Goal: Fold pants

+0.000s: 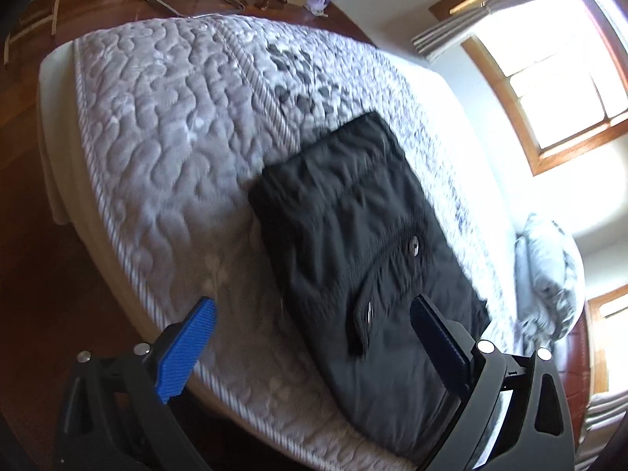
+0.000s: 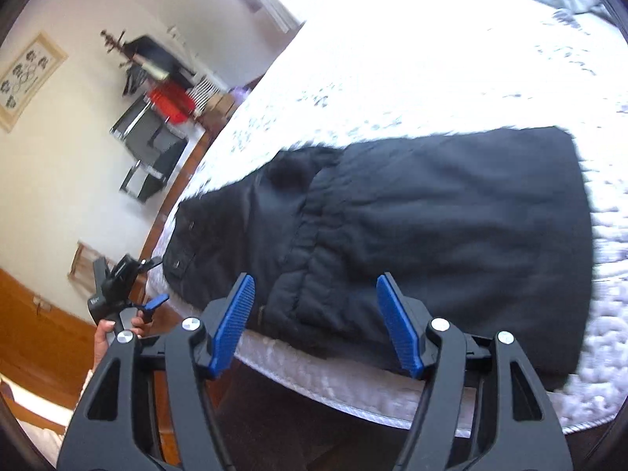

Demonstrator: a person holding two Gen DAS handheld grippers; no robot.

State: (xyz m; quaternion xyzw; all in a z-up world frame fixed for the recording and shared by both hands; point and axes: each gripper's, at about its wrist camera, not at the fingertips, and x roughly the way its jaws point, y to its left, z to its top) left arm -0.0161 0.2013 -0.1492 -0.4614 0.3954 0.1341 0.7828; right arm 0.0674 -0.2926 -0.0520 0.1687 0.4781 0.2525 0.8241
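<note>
Black pants (image 1: 365,243) lie folded into a compact rectangle on the quilted mattress (image 1: 165,149), near the mattress edge closest to both cams. Upper layer is laid over the waist section; a flap pocket w/ two metal snaps faces up in left wrist view. Fabric shows light wrinkles, no loose leg hanging off the edge. Same pants (image 2: 412,235) in right wrist view: fold line runs across the stack, waist end w/ buttons points toward the left side of frame. Left gripper (image 1: 314,337): jaws wide apart, nothing between them; one finger sits over the mattress edge, the other over the pants' pocket end; contact w/ fabric can't be confirmed, img is blurred. Right gripper (image 2: 316,322): jaws apart, empty, positioned at the near edge of the pants, pads not touching cloth as far as visible. Left gripper (image 2: 129,294) also shows in right wrist view, held by a hand (image 2: 108,335) beside the bed corner, off the mattress. Pillow (image 1: 549,274) sits at far end of bed, well apart from pants. Window (image 1: 549,74) bright, overexposed. Chair (image 2: 149,149) and framed picture (image 2: 27,78) by the wall; wood floor (image 1: 23,314) around bed.
</note>
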